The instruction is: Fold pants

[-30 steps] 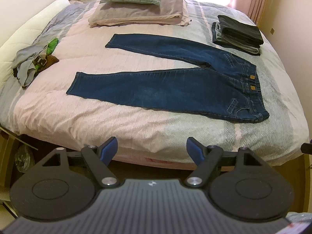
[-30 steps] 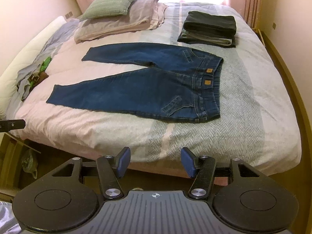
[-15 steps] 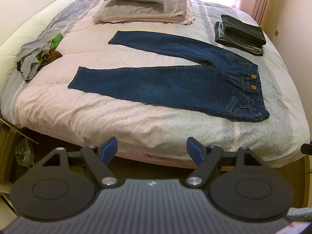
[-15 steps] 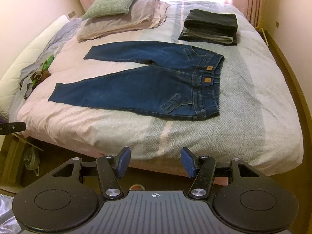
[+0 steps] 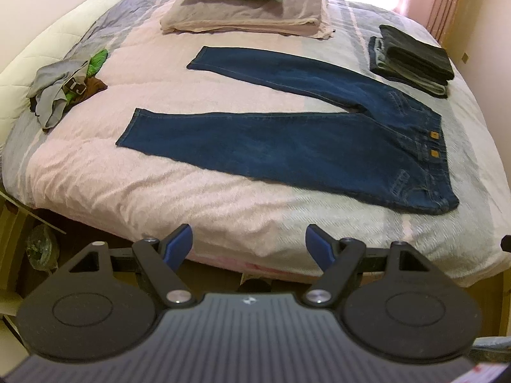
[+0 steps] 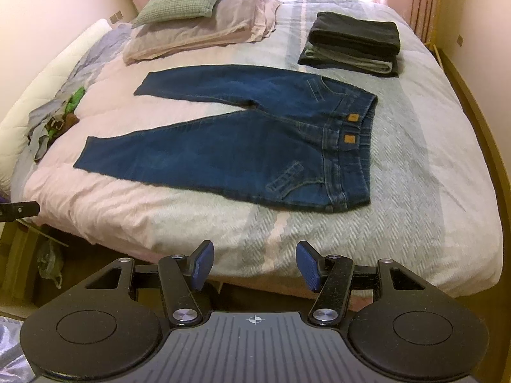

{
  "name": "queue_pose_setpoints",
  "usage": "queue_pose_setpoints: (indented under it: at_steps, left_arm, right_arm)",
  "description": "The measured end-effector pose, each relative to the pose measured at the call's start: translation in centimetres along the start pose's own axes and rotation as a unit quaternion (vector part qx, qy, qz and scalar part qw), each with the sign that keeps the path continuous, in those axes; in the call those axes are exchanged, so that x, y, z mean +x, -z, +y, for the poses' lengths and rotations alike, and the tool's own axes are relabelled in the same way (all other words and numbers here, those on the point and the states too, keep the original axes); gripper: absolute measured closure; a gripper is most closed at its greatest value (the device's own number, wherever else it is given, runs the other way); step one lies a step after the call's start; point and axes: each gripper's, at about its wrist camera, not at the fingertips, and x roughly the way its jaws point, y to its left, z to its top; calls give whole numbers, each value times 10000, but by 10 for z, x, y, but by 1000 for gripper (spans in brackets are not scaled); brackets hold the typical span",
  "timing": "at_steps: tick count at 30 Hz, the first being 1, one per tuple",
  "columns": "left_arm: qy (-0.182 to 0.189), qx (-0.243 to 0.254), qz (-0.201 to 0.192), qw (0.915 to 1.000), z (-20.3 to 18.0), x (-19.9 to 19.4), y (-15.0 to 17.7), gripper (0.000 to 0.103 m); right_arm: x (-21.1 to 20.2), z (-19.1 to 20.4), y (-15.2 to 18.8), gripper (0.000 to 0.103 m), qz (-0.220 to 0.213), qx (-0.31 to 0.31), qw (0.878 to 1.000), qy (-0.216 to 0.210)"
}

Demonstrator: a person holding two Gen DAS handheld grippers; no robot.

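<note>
A: Where are the blue jeans [image 5: 287,140]?
B: Spread flat across the bed [image 5: 159,198], legs splayed toward the left, waistband [image 6: 354,146] to the right.
A: And around them?
B: Folded dark pants [image 6: 354,36] stacked beyond the waistband, pillows [image 6: 198,19] at the far side, crumpled clothes [image 5: 64,86] on the left.
A: The grippers?
B: Left gripper [image 5: 249,244] and right gripper [image 6: 252,263] both hang off the bed's near edge, jaws spread, gripping nothing.

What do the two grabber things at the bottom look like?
Both the left gripper and the right gripper are black, with two round discs, silver bolts, a ribbed grey body with a small mark, and two fingers ending in blue pads.
</note>
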Motion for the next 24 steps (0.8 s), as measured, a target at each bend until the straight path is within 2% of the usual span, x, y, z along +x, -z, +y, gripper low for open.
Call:
queue_pose_setpoints:
  at_steps: [6, 13, 19, 24]
  left_arm:
    - [141, 121, 6, 9998, 18, 45, -54, 28]
    - [445, 613, 55, 9971, 29, 110, -148, 28]
    - [814, 1309, -84, 9880, 20, 169, -220, 28]
    - [1135, 1792, 68, 9772, 6, 238, -269, 28]
  right_arm:
    - [37, 9, -45, 49, 38, 101, 9998, 136]
    - [86, 26, -116, 49, 116, 455, 9982, 364]
    - [128, 18, -167, 49, -17, 921, 9950, 389]
    - [170, -9, -196, 49, 16, 1121, 9916, 644]
